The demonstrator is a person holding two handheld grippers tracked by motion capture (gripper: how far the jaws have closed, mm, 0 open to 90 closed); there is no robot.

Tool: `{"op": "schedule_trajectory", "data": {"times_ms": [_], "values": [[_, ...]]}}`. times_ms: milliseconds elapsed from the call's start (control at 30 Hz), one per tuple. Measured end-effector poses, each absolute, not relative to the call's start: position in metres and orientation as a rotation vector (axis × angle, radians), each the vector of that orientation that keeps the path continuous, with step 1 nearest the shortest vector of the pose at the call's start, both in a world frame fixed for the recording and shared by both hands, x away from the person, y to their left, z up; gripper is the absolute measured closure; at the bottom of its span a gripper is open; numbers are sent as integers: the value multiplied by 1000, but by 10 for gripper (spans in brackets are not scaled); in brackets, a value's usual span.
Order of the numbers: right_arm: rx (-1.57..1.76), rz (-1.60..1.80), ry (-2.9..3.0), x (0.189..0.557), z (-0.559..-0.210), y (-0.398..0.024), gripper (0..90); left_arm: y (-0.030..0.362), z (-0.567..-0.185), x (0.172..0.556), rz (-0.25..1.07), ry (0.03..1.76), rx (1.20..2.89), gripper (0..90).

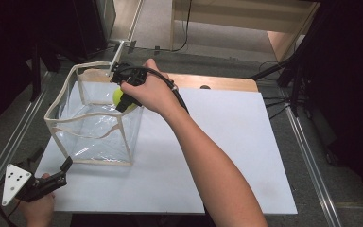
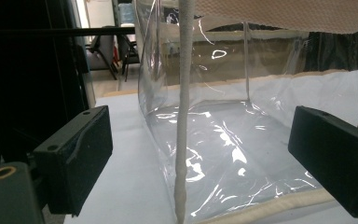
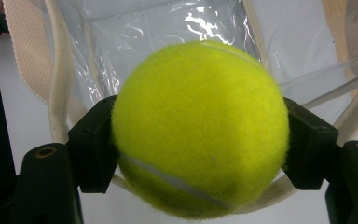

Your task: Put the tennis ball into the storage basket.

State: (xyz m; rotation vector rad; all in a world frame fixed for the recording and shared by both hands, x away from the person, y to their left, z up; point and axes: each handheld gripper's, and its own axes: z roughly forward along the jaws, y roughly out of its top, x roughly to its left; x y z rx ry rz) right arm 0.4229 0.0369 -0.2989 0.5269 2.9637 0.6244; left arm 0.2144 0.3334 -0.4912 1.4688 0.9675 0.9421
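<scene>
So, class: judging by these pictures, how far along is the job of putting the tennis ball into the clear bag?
Done: the right gripper has picked up the tennis ball and brought it over the clear bag. In hand: its jaws are clamped on the ball above the bag's open top. Left: lowering and releasing it. The left gripper waits open beside the bag.

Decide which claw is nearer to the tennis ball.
Right. The right claw grips the tennis ball above the clear bag; the left claw waits open near the bag's front corner, away from the ball.
</scene>
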Motion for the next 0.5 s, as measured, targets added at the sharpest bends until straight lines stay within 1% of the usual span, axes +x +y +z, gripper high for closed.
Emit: {"op": "schedule_trajectory", "data": {"times_ms": [67, 100, 133, 167, 300, 333, 500], "values": [[533, 610, 2954, 422, -300, 37, 231, 333, -491, 214, 942, 967, 1468, 68], [538, 613, 2936, 422, -301, 37, 203, 333, -491, 215, 942, 967, 1468, 68], [538, 613, 2936, 422, -301, 37, 203, 333, -491, 215, 942, 967, 1468, 68], [552, 630, 2922, 422, -299, 36, 151, 333, -491, 214, 942, 968, 1469, 68], [563, 653, 2887, 421, -295, 34, 149, 333, -491, 214, 942, 968, 1468, 68], [561, 665, 2892, 419, -293, 32, 104, 334, -491, 214, 942, 968, 1469, 68], [561, 685, 2858, 414, -287, 28, 100, 333, -491, 214, 940, 969, 1467, 68]]}}
